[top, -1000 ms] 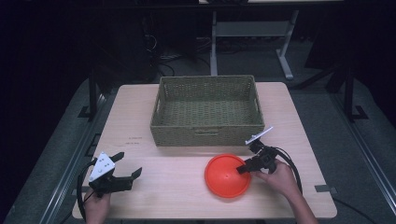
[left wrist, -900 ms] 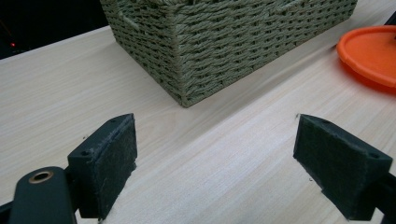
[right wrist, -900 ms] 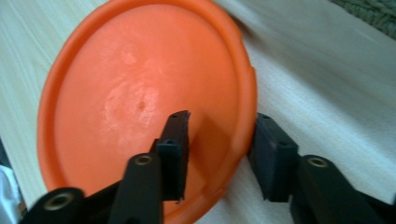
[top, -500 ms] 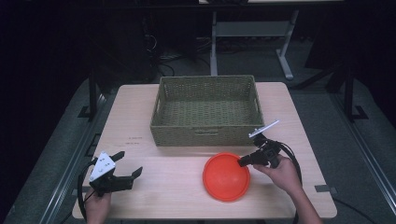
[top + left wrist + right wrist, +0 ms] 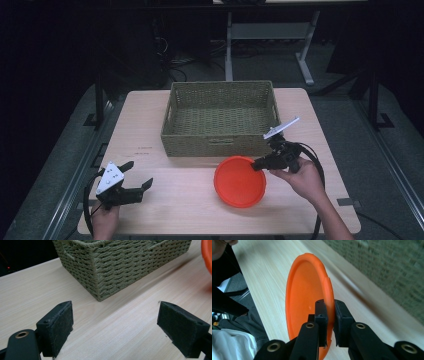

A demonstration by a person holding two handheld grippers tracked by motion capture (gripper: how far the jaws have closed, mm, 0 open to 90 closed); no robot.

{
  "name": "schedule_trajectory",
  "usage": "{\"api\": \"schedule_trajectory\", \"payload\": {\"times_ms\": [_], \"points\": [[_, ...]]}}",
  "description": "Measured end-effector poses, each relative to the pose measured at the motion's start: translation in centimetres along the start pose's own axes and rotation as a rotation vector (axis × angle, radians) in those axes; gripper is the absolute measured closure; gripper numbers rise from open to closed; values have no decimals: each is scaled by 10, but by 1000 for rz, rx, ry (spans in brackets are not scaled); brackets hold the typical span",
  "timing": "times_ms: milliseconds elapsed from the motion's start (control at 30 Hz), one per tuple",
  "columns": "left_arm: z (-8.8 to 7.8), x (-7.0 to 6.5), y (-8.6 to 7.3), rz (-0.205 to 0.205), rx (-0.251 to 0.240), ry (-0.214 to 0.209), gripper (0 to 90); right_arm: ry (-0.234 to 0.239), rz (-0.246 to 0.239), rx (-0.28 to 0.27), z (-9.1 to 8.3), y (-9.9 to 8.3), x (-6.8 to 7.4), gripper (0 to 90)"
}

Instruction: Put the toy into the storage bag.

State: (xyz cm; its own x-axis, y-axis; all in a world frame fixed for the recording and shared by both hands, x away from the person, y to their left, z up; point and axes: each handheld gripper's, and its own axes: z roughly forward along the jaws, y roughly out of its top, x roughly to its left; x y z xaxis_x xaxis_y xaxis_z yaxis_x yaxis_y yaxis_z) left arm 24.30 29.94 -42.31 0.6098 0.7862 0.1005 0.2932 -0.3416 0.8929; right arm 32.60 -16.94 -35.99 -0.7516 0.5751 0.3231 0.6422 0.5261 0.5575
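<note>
My right hand-held gripper (image 5: 258, 163) has just closed its jaws on the rim of the orange plate (image 5: 240, 181) — I see the pads clamp the edge in the right gripper view (image 5: 329, 315). The plate is tilted, just in front of the woven basket (image 5: 220, 117). My left hand-held gripper (image 5: 140, 175) rests released on the surface (image 5: 165, 200), well apart from the plate.

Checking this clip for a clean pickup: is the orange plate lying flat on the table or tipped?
Tipped. The right tongs are shut on the orange plate at its rim, which stands on edge between the jaws in the right gripper view.
</note>
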Motion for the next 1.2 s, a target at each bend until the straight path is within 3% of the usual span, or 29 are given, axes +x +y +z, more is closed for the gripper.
{"api": "schedule_trajectory", "payload": {"times_ms": [267, 567, 633, 1200], "points": [[0, 0, 1, 3, -2, -1, 128, -36, -47, -36, -30, 23, 11, 822], [1, 1, 0, -6, -3, -3, 128, -67, -58, -59, -55, 51, 11, 822], [0, 1, 1, 9, 0, 3, 129, -66, -61, -69, -60, 59, 10, 822], [1, 2, 1, 1, -11, 6, 129, -106, -51, -96, -76, 112, -4, 822]]}}
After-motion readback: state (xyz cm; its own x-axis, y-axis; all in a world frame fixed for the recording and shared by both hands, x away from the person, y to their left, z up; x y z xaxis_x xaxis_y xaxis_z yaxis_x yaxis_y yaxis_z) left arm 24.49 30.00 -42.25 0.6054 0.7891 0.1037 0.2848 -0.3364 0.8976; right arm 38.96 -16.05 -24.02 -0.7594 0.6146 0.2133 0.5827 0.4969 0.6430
